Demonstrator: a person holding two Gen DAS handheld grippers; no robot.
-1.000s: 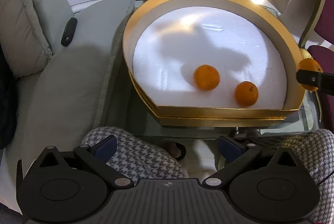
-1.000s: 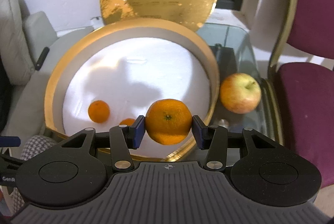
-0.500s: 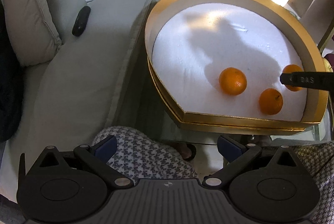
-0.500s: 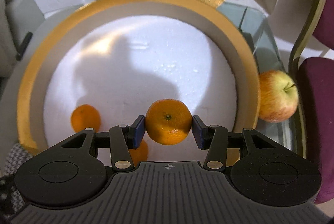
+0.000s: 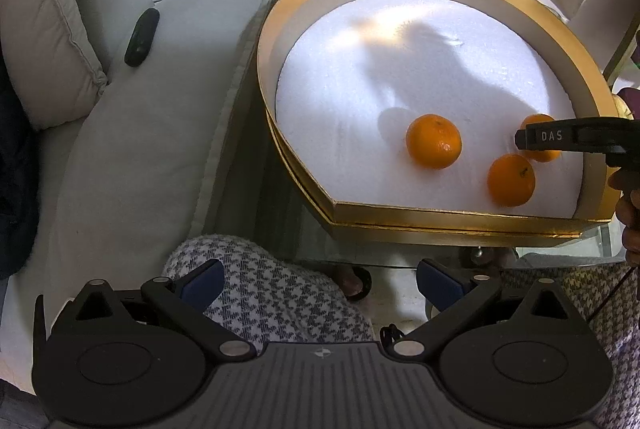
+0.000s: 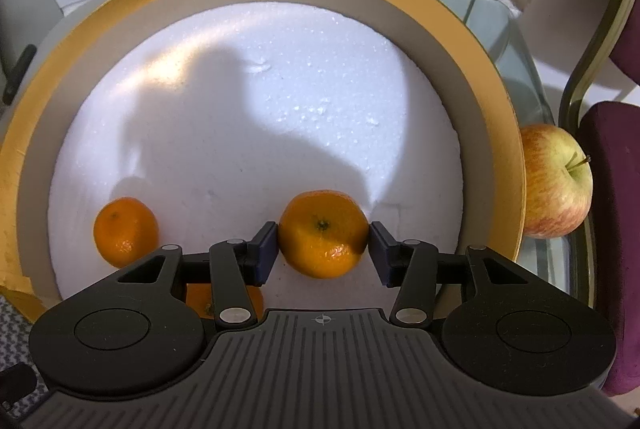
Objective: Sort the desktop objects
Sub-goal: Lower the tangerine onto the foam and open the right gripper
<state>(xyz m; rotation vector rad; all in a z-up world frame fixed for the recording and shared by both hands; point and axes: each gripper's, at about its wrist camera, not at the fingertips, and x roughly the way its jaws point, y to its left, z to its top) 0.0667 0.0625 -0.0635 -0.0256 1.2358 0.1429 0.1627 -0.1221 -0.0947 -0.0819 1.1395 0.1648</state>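
Inside the gold box [image 6: 486, 77], on its white foam floor, the right hand-held gripper [image 6: 323, 253] sits spread either side of a tangerine [image 6: 322, 234], a sliver of gap showing at the right pad. Two more tangerines [image 5: 433, 141] lie nearby, an apple [image 6: 554, 181] waits outside the rim, and the left hand-held gripper [image 5: 318, 283] hangs wide apart, empty, above a checked lap.

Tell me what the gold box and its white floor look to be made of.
Gold box: probably cardboard under shiny gold foil; thin wall, matte grey inside, bright glare outside. White floor: looks like foam board, matte, with a fine beaded grain and small dents.
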